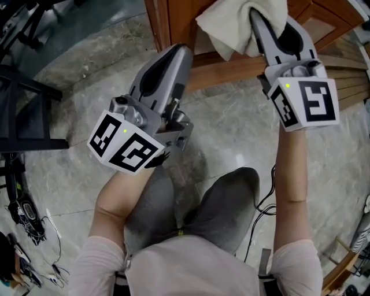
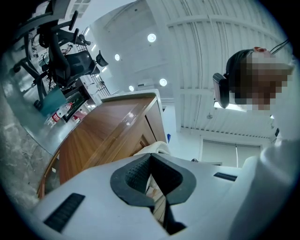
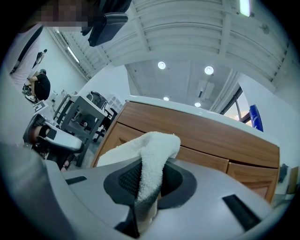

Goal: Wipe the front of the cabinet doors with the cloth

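Note:
My right gripper [image 1: 258,17] is shut on a white cloth [image 1: 240,26] that it holds up against the wooden cabinet [image 1: 179,23] at the top of the head view. In the right gripper view the cloth [image 3: 152,154] bulges out between the jaws of the right gripper [image 3: 149,176], with the cabinet doors [image 3: 201,136] just behind. My left gripper [image 1: 176,53] hovers lower and to the left, pointing at the cabinet's base. Its jaws [image 2: 150,157] are shut with nothing in them. The cabinet side [image 2: 108,136] and a bit of cloth [image 2: 158,147] show beyond them.
A person's knees [image 1: 196,208] are below the grippers on the grey marble floor [image 1: 98,69]. Black stand legs [image 1: 26,115] and loose cables [image 1: 26,217] lie at the left. A black cable [image 1: 263,202] runs by the right arm.

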`<state>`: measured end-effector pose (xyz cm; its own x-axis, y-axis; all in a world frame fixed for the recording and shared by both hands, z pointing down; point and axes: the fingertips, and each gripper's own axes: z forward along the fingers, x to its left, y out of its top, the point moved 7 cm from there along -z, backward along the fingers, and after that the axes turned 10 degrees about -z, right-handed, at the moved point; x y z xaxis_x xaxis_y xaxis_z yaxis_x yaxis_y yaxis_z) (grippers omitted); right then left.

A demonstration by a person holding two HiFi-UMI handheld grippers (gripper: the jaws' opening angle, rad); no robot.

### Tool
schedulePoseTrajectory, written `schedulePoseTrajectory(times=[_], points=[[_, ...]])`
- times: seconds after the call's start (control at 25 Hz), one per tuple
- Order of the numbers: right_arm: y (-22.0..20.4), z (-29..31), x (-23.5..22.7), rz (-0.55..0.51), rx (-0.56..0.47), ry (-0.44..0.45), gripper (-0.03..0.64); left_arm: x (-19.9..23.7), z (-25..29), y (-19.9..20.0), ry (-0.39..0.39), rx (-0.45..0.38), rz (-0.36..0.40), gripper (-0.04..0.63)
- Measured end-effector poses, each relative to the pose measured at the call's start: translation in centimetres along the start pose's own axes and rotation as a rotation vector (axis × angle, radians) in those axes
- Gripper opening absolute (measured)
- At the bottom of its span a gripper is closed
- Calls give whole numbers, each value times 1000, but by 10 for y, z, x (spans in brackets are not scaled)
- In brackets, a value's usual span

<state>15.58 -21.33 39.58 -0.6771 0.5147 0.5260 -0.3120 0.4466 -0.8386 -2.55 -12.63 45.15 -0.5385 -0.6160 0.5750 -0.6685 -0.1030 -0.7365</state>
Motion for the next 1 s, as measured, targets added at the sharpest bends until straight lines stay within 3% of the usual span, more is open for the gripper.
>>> schedulePoseTrajectory(times=[0.6,0.8,1.0], points=[[-45,-21,-57,-26,122,-125,71,-5,2,-7,9,19,18,18],[-36,-26,-47,17,93,-114,71,-6,2,-7,10,23,17,18],[-16,-28,-4,39,12,-19,71,-3,-4,-3,30,8,31,18]])
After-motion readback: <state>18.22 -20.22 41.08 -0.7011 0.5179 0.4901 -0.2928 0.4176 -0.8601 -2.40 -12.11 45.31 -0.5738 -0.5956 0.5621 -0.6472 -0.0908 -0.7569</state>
